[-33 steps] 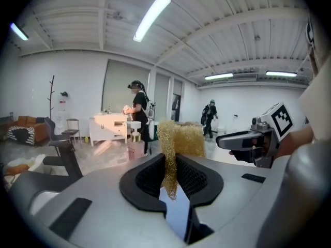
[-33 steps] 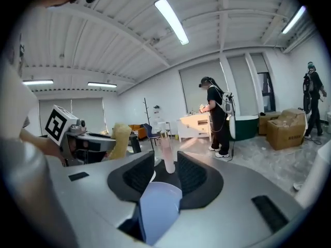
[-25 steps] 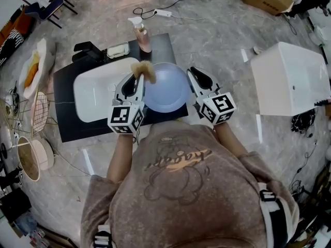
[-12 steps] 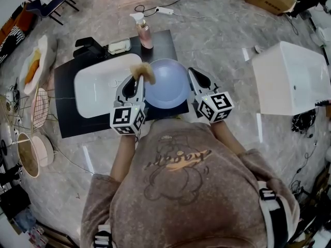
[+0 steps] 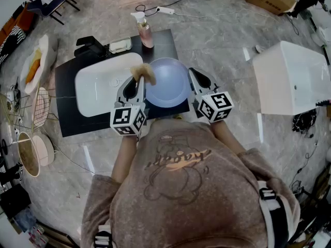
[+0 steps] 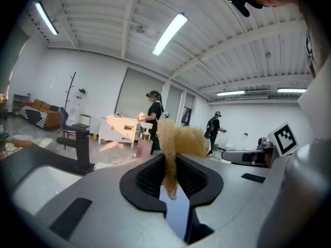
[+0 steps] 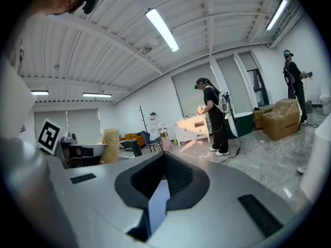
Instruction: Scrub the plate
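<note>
A pale blue plate [image 5: 166, 89] is held over the black table [image 5: 67, 89], just right of the white sink basin [image 5: 103, 92]. My right gripper [image 5: 193, 79] is shut on the plate's right rim; the rim shows as a thin blue edge [image 7: 158, 203] between the closed jaws of that gripper [image 7: 164, 175]. My left gripper [image 5: 138, 81] is shut on a tan scrubbing sponge [image 5: 144, 71] at the plate's left rim. In the left gripper view the sponge [image 6: 178, 141] sticks up out of my left gripper [image 6: 170, 175], with the blue plate [image 6: 176, 218] beneath.
A pink spray bottle [image 5: 143, 31], a soap dish [image 5: 119, 46] and a black faucet [image 5: 87, 46] stand at the table's far edge. A white box [image 5: 292, 79] stands to the right, baskets and bowls [image 5: 33, 149] on the floor to the left. People stand in the room [image 7: 214, 115].
Hardly anything differs: both grippers, the sponge and the plate keep their places, and the whole scene sits slightly lower in the head view.
</note>
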The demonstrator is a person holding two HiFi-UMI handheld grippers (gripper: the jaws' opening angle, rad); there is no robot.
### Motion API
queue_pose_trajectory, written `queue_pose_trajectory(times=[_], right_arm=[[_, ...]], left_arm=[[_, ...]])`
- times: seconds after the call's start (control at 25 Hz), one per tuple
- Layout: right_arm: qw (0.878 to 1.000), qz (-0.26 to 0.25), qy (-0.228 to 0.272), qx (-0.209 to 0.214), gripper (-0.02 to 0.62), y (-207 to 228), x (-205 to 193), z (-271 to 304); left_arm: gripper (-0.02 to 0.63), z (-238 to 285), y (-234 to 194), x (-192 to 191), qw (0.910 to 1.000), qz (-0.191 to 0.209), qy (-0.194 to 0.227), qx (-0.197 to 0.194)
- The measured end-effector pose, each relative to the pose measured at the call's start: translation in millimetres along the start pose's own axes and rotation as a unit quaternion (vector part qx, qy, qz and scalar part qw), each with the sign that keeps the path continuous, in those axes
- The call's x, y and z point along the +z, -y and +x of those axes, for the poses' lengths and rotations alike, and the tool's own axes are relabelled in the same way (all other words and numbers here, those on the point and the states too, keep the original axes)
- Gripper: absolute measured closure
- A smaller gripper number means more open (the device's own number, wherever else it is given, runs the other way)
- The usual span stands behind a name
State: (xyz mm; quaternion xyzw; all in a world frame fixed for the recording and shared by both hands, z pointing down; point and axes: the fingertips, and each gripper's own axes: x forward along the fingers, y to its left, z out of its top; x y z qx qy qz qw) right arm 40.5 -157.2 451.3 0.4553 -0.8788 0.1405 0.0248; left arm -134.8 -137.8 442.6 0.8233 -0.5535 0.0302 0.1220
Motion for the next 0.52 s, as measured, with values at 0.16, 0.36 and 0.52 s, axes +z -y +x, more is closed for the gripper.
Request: queue_pose_trajectory(times=[0.16, 0.36, 0.52], right_arm=[[1.0, 0.001, -0.002, 0.0, 0.595, -0.9, -0.6, 1.1], [1.0, 0.004, -0.013, 0.003, 0.595, -1.4, -6.3, 4.0], [1.0, 0.006, -0.02, 0.006, 0.595, -2.7, -10.9, 6.3]], left_arm=[[0.541, -1.7, -2.1, -1.3, 1.0, -0.005, -0.002, 0.004], [0.541, -1.7, -5.9, -2.7, 0.9999, -0.011, -0.002, 0.006], [0.541, -1.9, -9.5, -4.5, 0.9997, -0.022, -0.002, 0.007]])
